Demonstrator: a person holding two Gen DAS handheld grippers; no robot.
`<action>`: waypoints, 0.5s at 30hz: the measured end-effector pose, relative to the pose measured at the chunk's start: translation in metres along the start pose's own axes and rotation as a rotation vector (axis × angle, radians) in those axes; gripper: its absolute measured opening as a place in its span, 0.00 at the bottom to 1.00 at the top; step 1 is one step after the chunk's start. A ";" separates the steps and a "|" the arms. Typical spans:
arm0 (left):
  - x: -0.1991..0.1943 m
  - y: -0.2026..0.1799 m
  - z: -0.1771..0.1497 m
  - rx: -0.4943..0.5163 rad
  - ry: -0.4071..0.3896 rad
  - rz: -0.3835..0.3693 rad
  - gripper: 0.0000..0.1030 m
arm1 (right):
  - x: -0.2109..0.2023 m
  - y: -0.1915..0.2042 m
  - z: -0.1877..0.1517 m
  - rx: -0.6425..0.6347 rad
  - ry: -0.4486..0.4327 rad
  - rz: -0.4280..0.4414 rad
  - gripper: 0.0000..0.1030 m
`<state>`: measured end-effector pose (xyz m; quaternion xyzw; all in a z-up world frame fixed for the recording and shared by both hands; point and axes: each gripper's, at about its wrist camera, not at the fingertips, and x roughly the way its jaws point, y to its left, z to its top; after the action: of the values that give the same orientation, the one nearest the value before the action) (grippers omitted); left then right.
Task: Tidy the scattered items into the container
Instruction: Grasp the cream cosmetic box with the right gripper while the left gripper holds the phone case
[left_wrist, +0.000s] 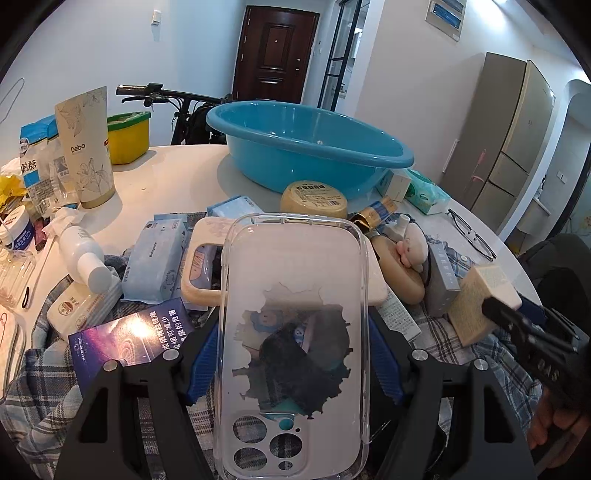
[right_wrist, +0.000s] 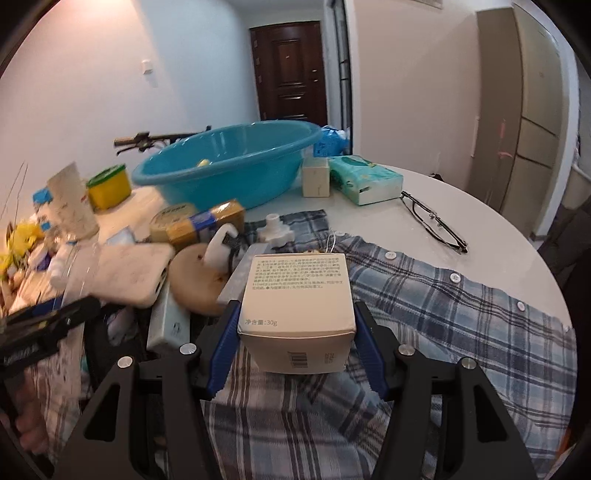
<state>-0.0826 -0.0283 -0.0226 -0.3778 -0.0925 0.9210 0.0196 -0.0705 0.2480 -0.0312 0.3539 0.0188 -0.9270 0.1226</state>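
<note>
My left gripper is shut on a clear phone case and holds it above the clutter. My right gripper is shut on a small cream box above the plaid shirt; the box and gripper also show in the left wrist view. The blue basin stands at the back of the white round table; in the right wrist view the basin holds a small yellowish item. Scattered packs, a beige phone case and bottles lie between.
A tissue pack, a small white box and glasses lie right of the basin. A yellow tub, a Debo tube and bags stand at the left. A bicycle and a door are behind the table.
</note>
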 end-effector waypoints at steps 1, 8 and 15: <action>0.000 -0.001 0.000 0.003 0.001 -0.001 0.72 | 0.000 0.000 -0.002 -0.008 0.008 0.001 0.57; -0.001 -0.003 -0.002 0.017 -0.001 0.003 0.72 | 0.018 -0.005 -0.013 0.012 0.072 0.005 0.58; 0.003 -0.004 -0.002 0.020 0.014 0.007 0.72 | 0.031 -0.005 -0.014 0.044 0.074 -0.001 0.88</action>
<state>-0.0835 -0.0234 -0.0259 -0.3844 -0.0816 0.9193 0.0211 -0.0845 0.2478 -0.0624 0.3907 0.0032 -0.9135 0.1135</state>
